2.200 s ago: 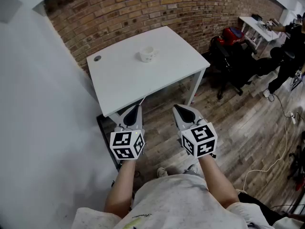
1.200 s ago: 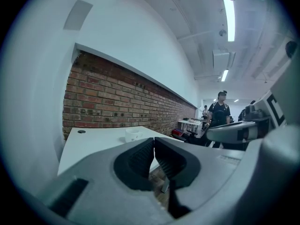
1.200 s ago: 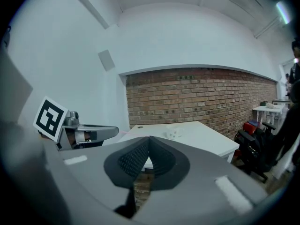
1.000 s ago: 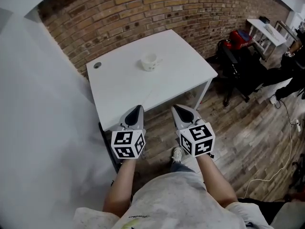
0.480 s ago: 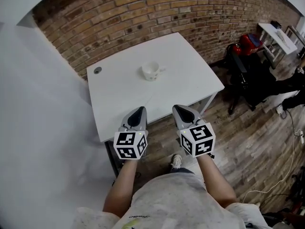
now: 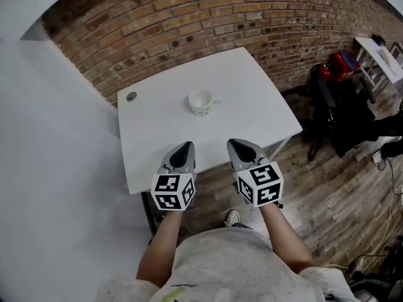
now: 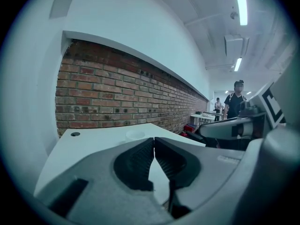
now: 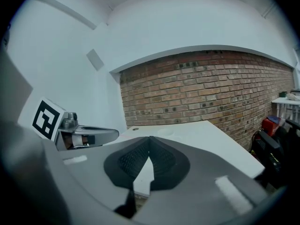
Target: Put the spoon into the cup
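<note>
A white cup [image 6: 201, 102] stands on the white table [image 6: 157, 124], handle to the right; it shows faintly beyond the jaws as the cup [image 7: 135, 135] and the cup [image 8: 165, 131]. I cannot make out a spoon in any view. My left gripper [image 6: 186, 145] and right gripper [image 6: 232, 143] hover side by side over the table's near edge, well short of the cup. In the left gripper view my left gripper [image 7: 153, 139] has its jaws pressed together with nothing between them. My right gripper [image 8: 149, 138] is likewise shut and holds nothing.
A round cable hole [image 6: 131, 96] sits in the table's far left corner. A brick wall [image 6: 208, 17] stands behind the table and a white wall [image 6: 50, 168] to its left. A black chair [image 6: 343, 115] and a red bag [image 6: 340, 61] stand on the wooden floor at right.
The person has stepped toward the table, so both grippers' tips now reach over its near edge. Both grippers stay shut and side by side.
</note>
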{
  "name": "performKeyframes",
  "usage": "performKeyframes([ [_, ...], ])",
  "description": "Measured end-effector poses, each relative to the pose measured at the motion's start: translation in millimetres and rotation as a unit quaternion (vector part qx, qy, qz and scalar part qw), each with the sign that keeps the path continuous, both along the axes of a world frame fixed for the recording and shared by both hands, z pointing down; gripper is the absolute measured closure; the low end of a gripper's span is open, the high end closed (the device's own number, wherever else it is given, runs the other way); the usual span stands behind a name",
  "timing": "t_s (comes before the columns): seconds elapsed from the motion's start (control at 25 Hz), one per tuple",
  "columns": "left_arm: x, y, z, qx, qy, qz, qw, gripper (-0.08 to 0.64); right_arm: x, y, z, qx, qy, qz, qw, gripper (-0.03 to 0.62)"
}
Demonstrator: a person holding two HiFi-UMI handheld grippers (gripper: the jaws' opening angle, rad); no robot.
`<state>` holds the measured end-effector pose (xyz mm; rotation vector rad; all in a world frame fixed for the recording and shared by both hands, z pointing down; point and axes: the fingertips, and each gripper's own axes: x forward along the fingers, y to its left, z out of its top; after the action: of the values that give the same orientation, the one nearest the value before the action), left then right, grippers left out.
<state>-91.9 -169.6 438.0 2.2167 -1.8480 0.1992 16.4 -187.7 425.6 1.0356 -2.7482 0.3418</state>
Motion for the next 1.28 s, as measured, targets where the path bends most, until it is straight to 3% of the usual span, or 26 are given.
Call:
performKeyframes([
  [0.64, -14.0, -49.2, 3.0, -0.005, -0.001, -0.027, 0.9996, 0.557, -6.0, -51.4, 6.4, -0.003, 0.010, -0.023, 1.000, 0.583],
  [1.28, -56.4, -136.7, 29.6, -0.035, -0.008, 0.031, 0.9989, 0.557, -59.1, -125.7, 13.5, -0.011, 0.029, 0.013, 0.999, 0.583],
])
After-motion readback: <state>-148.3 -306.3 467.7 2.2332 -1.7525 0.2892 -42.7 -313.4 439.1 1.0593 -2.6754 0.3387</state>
